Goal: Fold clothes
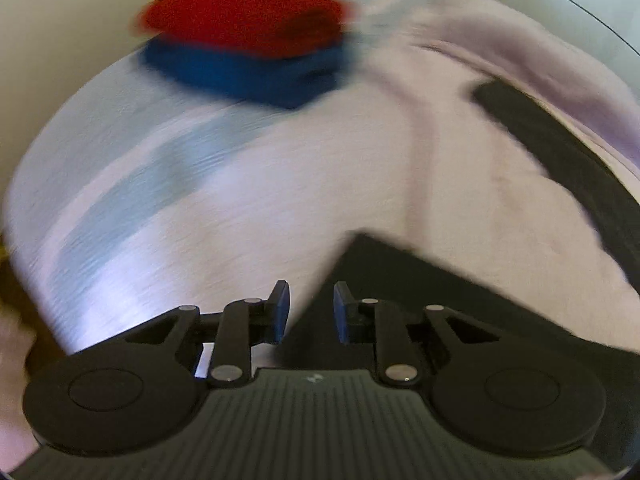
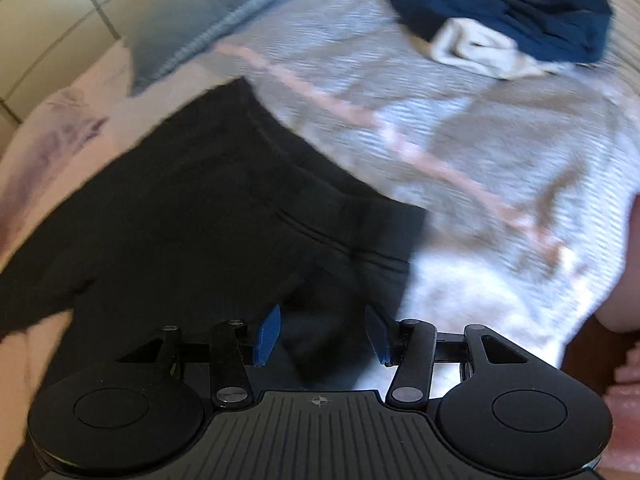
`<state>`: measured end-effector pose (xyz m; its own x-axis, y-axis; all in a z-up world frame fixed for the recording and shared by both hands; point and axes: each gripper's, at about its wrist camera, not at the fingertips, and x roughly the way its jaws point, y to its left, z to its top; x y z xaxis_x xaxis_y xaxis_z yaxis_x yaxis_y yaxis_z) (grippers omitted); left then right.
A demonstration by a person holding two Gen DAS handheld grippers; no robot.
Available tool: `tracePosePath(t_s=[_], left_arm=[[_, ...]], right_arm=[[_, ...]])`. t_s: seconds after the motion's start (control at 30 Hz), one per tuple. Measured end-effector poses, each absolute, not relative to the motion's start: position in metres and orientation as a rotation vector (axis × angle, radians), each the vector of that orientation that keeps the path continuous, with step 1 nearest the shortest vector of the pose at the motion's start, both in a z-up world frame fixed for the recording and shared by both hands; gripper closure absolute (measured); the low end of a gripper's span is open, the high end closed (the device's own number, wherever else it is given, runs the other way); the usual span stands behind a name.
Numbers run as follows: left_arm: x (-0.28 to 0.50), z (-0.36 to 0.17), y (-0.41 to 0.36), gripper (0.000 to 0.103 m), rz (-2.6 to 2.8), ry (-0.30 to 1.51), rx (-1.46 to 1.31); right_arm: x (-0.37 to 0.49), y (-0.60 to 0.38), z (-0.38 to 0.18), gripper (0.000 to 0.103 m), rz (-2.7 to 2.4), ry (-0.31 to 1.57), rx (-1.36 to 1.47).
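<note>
A black garment [image 2: 200, 216] lies spread on the pale bedcover [image 2: 500, 152]. In the right wrist view my right gripper [image 2: 322, 334] is open and hovers just over the garment's near edge, with dark cloth between the blue pads. In the left wrist view my left gripper [image 1: 310, 312] is open over a corner of the same black garment [image 1: 420, 292], with nothing held. A black strip of it [image 1: 560, 152] runs off to the right.
A folded red cloth [image 1: 244, 24] lies on a folded blue one [image 1: 248, 72] at the far side of the bed. A dark blue garment [image 2: 512, 8] and a white one [image 2: 472, 52] lie in a heap at the far right. A grey-blue pillow [image 2: 208, 20] lies far left.
</note>
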<state>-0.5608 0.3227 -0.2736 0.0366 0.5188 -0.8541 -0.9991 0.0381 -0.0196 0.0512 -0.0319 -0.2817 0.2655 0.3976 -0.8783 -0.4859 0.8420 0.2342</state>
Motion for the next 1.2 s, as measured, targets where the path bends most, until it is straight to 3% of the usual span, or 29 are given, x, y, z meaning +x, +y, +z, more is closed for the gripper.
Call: tracePosePath(t_s=[0.47, 0.83, 1.13, 1.2], left_arm=[[-0.329, -0.284, 0.369, 0.084, 0.947, 0.89, -0.705], [-0.207, -0.286, 0.457, 0.083, 0.719, 0.942, -0.327], [-0.137, -0.316, 0.525, 0.066, 0.429, 1.062, -0.065], [-0.129, -0.323, 0.531, 0.063, 0.357, 1.097, -0.01]], right_arm=[[0.11, 0.099, -0.296, 0.052, 0.98, 1.144, -0.441], [0.157, 0.213, -0.3, 0.052, 1.274, 1.001, -0.672], [0.179, 0.304, -0.326, 0.051, 1.437, 0.958, -0.827], [0.182, 0.319, -0.334, 0.046, 1.46, 0.955, -0.868]])
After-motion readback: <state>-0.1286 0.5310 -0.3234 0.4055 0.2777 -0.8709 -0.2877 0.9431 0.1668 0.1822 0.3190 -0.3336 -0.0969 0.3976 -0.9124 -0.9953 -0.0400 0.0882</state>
